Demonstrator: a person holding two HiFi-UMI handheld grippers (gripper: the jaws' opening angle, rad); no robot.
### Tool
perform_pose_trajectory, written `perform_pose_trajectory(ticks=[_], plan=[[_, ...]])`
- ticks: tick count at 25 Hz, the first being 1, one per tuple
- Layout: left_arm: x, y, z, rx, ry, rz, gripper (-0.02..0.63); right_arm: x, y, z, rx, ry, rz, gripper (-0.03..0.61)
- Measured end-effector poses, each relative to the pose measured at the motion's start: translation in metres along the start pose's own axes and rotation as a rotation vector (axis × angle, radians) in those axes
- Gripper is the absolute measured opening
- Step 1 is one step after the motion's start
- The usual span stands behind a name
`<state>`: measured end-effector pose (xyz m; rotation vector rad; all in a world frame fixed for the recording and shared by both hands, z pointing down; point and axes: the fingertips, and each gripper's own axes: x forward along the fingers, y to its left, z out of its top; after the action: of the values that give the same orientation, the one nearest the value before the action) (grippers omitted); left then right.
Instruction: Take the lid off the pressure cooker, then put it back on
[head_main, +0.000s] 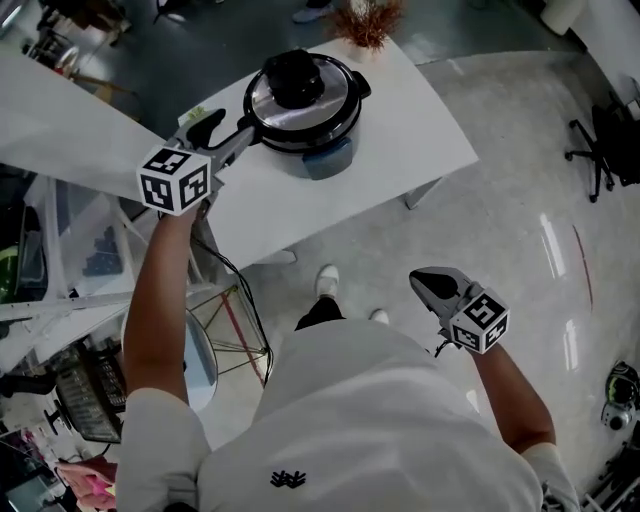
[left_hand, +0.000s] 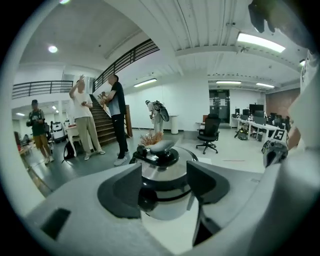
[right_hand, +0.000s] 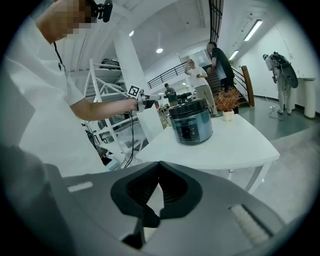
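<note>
The pressure cooker (head_main: 318, 128) stands on the white table (head_main: 400, 140) with its steel lid (head_main: 335, 92) and black knob (head_main: 293, 78) on top. My left gripper (head_main: 238, 135) reaches the cooker's left side at lid height. In the left gripper view its jaws (left_hand: 162, 185) stand apart, and the cooker (left_hand: 167, 207) and a black lug on the lid rim (left_hand: 147, 197) show between them, with a gap to the pads. My right gripper (head_main: 425, 282) hangs off the table above the floor; its tips meet, nothing held (right_hand: 159, 167). From there the cooker (right_hand: 190, 125) is seen from its front panel.
A small potted dried plant (head_main: 365, 20) stands at the table's far edge behind the cooker. A wire rack and cables (head_main: 100, 380) crowd the left side below the table. An office chair (head_main: 600, 150) stands at the far right. Several people (left_hand: 100, 120) stand near a staircase.
</note>
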<state>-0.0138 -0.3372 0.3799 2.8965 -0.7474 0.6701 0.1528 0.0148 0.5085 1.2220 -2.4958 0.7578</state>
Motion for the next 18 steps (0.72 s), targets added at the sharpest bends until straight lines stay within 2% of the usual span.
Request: perform_pose_trajectory(ticks=[3,8,15,18], plan=[[-0.023,-0.028,-0.022,-0.077,0.009,0.007,0.269,-0.007,0.007,-0.005,-0.027,0.011,0.045,0.014],[-0.054,-0.078,-0.055,-0.142,0.015,0.044,0.232,-0.02,0.018,-0.02,-0.062,0.036,0.113,0.014],[-0.081,-0.162,-0.098,-0.21,0.023,0.062,0.183,-0.034,0.033,-0.037,-0.085,0.046,0.173,0.014],[-0.087,-0.2,-0.109,-0.226,0.016,0.057,0.137,-0.037,0.04,-0.041,-0.09,0.037,0.188,0.014]])
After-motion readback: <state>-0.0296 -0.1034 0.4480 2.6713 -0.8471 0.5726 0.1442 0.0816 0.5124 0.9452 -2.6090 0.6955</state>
